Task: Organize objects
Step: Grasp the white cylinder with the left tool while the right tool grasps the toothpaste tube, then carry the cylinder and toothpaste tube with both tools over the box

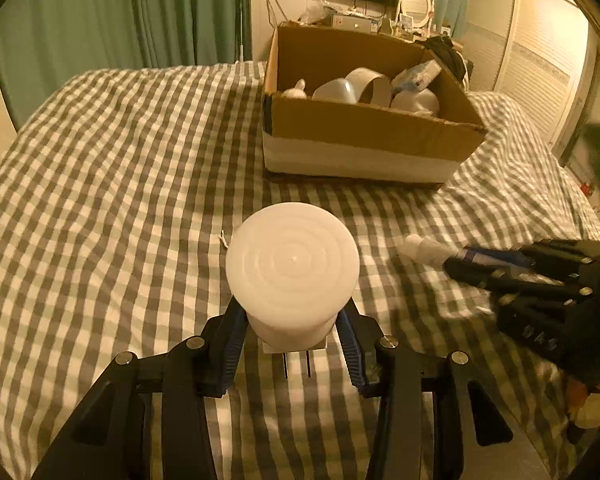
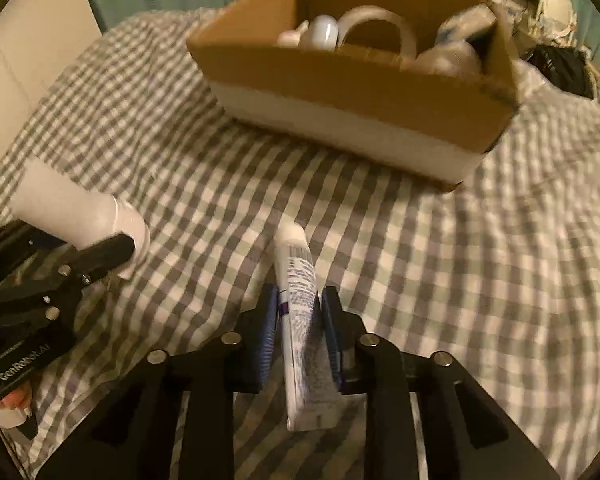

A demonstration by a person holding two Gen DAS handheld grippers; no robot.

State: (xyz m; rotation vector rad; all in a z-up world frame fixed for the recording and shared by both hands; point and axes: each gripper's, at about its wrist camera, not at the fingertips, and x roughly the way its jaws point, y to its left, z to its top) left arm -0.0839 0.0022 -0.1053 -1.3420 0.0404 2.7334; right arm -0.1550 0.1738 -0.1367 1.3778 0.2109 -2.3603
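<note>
White plastic bottle point(image 1: 292, 264) sits clenched in the left gripper point(image 1: 292, 334), while the right gripper point(image 2: 300, 320) clasps what looks like a toothpaste tube point(image 2: 298, 304), both short of the cardboard box point(image 1: 364, 120).

Black angular left gripper point(image 1: 292, 330) and right gripper point(image 2: 300, 312), blue ribbed jaw pads, silver round screws, white "GenRobot.AI" lettering
</note>
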